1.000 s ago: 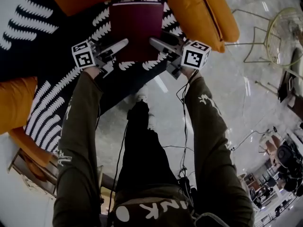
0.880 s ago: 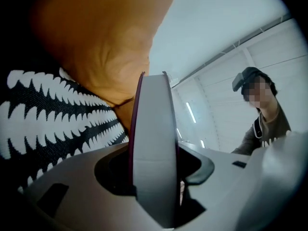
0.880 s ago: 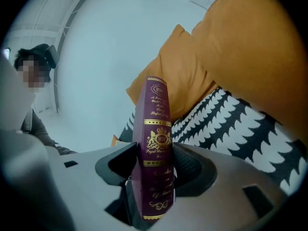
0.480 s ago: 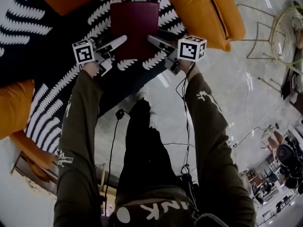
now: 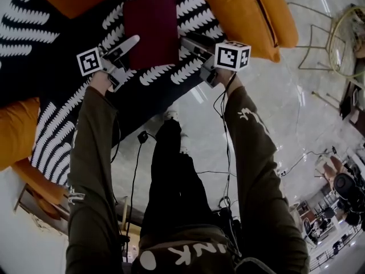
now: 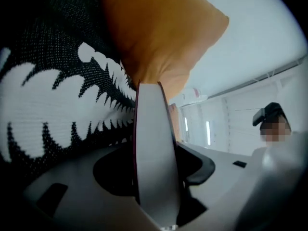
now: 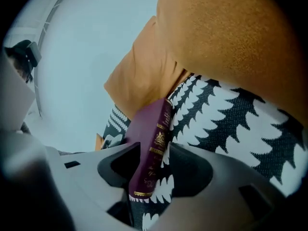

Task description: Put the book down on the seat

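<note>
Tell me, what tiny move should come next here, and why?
Probably open the left gripper: its jaws look clamped on the book by its page edge, and it lies flat on the patterned seat, so nothing is left to lower. The right gripper, whose jaws have just been closing, has the spine between them, but seat fabric shows beside it, so it seems loose.
</note>
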A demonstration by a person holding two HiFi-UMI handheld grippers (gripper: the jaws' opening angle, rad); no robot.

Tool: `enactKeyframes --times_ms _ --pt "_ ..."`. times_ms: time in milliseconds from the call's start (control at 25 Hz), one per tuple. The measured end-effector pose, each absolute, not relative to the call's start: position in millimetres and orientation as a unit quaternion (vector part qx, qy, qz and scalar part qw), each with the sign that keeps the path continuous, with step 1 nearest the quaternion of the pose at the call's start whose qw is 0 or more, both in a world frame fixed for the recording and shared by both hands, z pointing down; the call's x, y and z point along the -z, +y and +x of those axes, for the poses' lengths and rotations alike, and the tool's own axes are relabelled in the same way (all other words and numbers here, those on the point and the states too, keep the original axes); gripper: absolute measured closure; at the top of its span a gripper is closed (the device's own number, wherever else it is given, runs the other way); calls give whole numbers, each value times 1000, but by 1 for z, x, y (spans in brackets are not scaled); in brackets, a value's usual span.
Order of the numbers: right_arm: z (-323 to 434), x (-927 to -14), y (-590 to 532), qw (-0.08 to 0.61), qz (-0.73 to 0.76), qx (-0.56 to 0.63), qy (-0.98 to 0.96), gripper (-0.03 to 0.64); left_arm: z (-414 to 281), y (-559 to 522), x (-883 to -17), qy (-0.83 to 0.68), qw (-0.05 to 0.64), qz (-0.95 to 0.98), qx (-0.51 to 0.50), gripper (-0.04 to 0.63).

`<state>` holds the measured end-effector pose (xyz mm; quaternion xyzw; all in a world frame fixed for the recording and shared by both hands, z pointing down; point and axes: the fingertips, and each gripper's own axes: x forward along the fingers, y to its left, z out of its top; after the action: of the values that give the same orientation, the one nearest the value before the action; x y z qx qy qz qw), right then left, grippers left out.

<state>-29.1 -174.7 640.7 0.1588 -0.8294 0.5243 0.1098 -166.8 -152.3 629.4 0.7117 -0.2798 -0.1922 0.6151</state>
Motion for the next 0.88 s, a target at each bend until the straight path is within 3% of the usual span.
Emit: enactKeyframes --times_ms 200,400,640,800,880 --pt "-40 -630 -175 106 156 -510 -839 422 -163 -140 -625 -280 632 721 50 364" --pt "-47 -621 -177 117 157 -490 -849 425 -181 -139 -609 -288 627 723 41 360" --pt "-91 -573 -159 113 104 -438 -886 440 -170 -134 -618 -300 621 722 -53 359" --pt "-136 -580 -129 175 58 -425 -886 443 -164 -134 -611 -299 596 740 -89 354" --pt "-137 -589 -129 180 69 -432 -881 481 -165 -129 -609 -286 597 743 -103 337"
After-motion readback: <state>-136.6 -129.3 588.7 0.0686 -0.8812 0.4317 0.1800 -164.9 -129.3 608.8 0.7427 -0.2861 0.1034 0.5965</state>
